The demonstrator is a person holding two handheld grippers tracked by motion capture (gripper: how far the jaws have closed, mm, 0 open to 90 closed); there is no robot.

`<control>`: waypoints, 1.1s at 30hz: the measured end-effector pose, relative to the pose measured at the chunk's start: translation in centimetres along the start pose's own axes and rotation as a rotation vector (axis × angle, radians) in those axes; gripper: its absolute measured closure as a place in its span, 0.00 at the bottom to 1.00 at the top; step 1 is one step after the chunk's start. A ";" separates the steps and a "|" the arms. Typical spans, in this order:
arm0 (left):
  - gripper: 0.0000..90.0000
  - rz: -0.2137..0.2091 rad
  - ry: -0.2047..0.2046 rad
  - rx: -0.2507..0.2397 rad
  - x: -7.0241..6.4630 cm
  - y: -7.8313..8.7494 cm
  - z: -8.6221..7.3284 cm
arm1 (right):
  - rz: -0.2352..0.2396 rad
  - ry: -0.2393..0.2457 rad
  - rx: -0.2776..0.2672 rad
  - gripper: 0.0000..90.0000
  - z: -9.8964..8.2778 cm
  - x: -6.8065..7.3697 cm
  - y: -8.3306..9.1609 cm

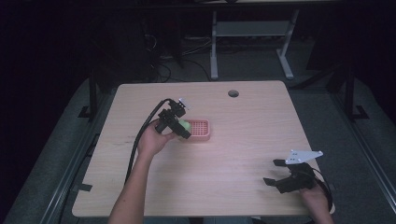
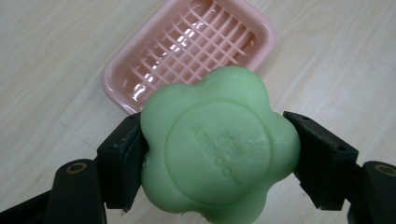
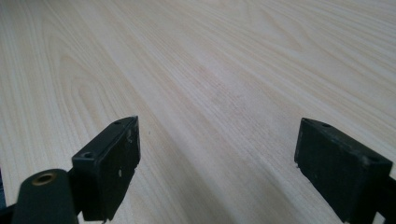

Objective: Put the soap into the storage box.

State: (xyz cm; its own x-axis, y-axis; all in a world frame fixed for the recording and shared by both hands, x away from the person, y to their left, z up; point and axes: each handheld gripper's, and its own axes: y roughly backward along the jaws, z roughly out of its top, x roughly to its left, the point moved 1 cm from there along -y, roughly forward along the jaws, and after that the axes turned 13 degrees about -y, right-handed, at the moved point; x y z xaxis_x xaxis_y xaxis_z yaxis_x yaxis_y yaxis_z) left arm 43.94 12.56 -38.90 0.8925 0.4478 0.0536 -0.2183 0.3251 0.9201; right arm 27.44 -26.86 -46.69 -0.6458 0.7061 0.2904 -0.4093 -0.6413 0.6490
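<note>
Soap (image 2: 219,147), a green flower-shaped bar, is being pinched at its sides by the left tongs (image 1: 181,125) just above the near edge of the pink dish (image 2: 140,56), probably for setting inside. Right tongs (image 3: 217,163) are idling wide over the desk (image 3: 224,70).

- Left tongs (image 1: 183,125): black, thick black cable trailing, brass-ringed screw holes.
- Right tongs (image 1: 274,171): black, grey three-cornered plate on top.
- Forearms bare.

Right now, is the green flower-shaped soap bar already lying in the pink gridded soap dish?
No, the left gripper holds the soap above the dish.
</note>
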 end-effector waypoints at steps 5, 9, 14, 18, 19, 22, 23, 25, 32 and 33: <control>0.29 0.000 0.005 0.008 0.4 -0.3 1.0 | 0.000 0.000 -0.001 0.15 0.0 0.0 0.0; 0.29 -0.009 -0.004 0.014 0.9 -0.5 1.8 | 0.000 -0.003 -0.001 0.15 0.0 0.0 0.1; 0.29 -0.002 0.000 0.034 1.2 -0.9 2.8 | 0.001 -0.003 -0.002 0.15 0.0 0.0 0.1; 0.29 -0.006 0.009 0.041 1.4 -1.8 3.6 | 0.002 -0.001 -0.002 0.15 0.0 0.0 0.0; 0.29 -0.006 0.009 0.041 1.4 -1.8 3.6 | 0.002 -0.001 -0.002 0.15 0.0 0.0 0.0; 0.29 -0.009 0.011 0.050 1.5 -2.3 3.8 | 0.002 0.001 -0.002 0.15 0.0 0.0 0.0; 0.29 -0.011 0.014 0.056 1.5 -2.7 3.9 | 0.002 0.000 -0.003 0.15 0.0 0.0 0.0; 0.29 -0.014 0.017 0.058 1.6 -2.9 4.0 | 0.002 -0.001 -0.003 0.15 0.0 0.0 0.1; 0.29 -0.023 0.053 0.065 1.9 -4.1 4.1 | 0.003 -0.001 -0.002 0.15 0.0 0.0 0.0; 0.29 -0.023 0.053 0.065 1.9 -4.1 4.1 | 0.003 -0.001 -0.003 0.15 0.0 0.0 0.0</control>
State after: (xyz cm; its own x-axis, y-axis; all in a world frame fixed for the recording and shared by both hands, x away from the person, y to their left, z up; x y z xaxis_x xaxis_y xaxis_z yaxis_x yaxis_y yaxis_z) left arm 48.16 8.65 -41.01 0.8747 0.4845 0.0129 -0.1700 0.2818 0.9443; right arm 27.43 -26.87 -46.65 -0.6466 0.7044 0.2929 -0.4092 -0.6442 0.6462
